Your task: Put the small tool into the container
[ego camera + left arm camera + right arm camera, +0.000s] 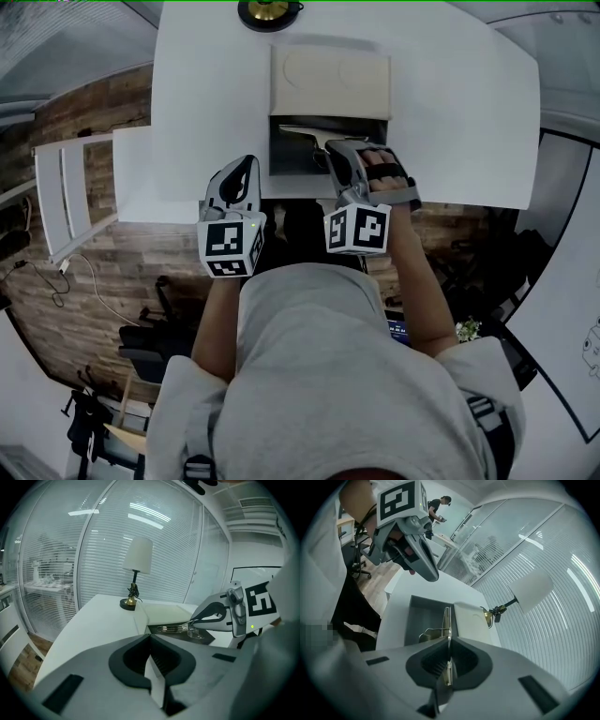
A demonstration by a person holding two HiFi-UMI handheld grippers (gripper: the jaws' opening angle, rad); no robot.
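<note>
A box-shaped container with a dark inside stands on the white table, its beige lid folded back behind it. My right gripper is shut on a slim metal tool and holds it over the container's opening. In the right gripper view the tool runs forward from the closed jaws above the container. My left gripper hovers left of the container near the table's front edge, its jaws together with nothing in them.
A table lamp with a brass base stands at the table's far edge behind the lid. A lower white shelf sits left of the table. Glass walls with blinds surround the desk.
</note>
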